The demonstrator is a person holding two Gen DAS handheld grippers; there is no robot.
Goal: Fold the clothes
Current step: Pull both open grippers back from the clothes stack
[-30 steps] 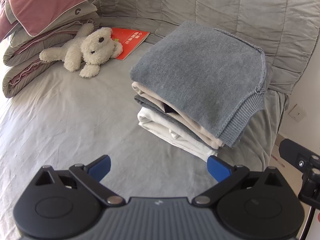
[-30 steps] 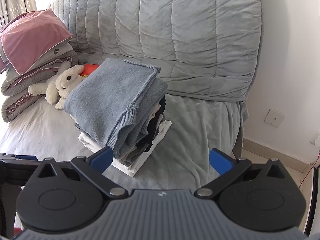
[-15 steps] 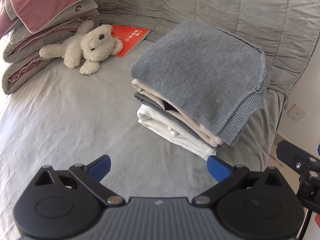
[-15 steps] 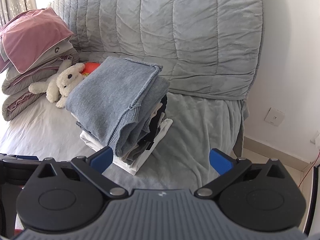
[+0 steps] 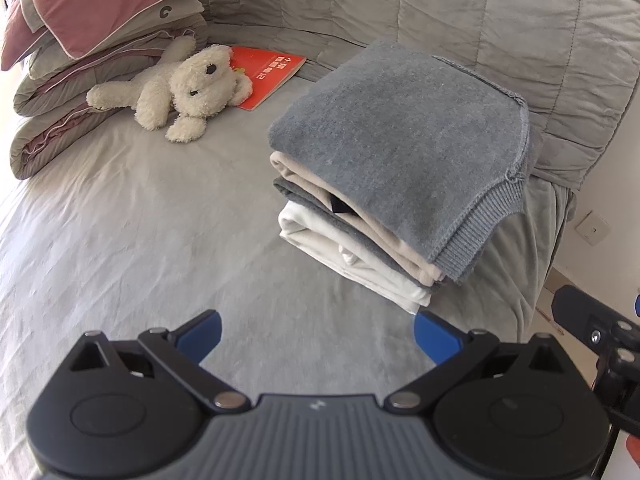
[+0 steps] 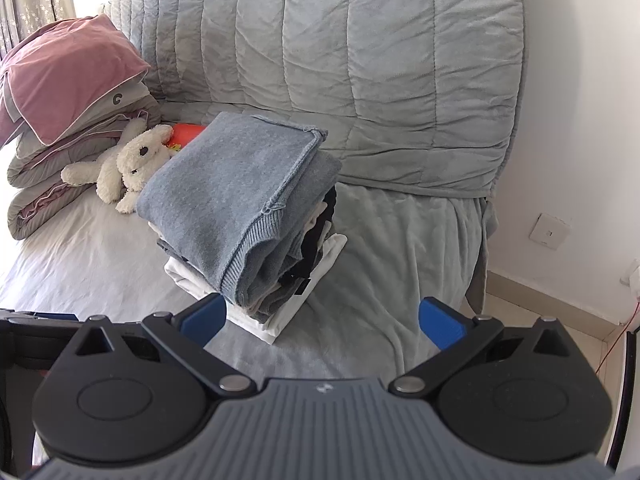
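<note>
A stack of folded clothes [image 5: 384, 184] sits on the grey bed, with a grey knit sweater [image 5: 404, 128] on top and beige, dark grey and white pieces under it. It also shows in the right wrist view [image 6: 248, 216]. My left gripper [image 5: 318, 338] is open and empty, hovering over the sheet short of the stack's near corner. My right gripper [image 6: 322, 318] is open and empty, just in front of the stack's folded end. Part of the right gripper [image 5: 596, 328] shows at the right edge of the left wrist view.
A white plush dog [image 5: 188, 88] and a red book [image 5: 268, 70] lie behind the stack to the left. Folded pink and grey bedding [image 5: 88, 32] is piled at the far left. A quilted grey headboard [image 6: 360, 60] stands behind. The bed edge, floor and wall socket [image 6: 549, 232] are at the right.
Both grippers have drawn back slightly from the stack, staying open and empty. The stack has not moved.
</note>
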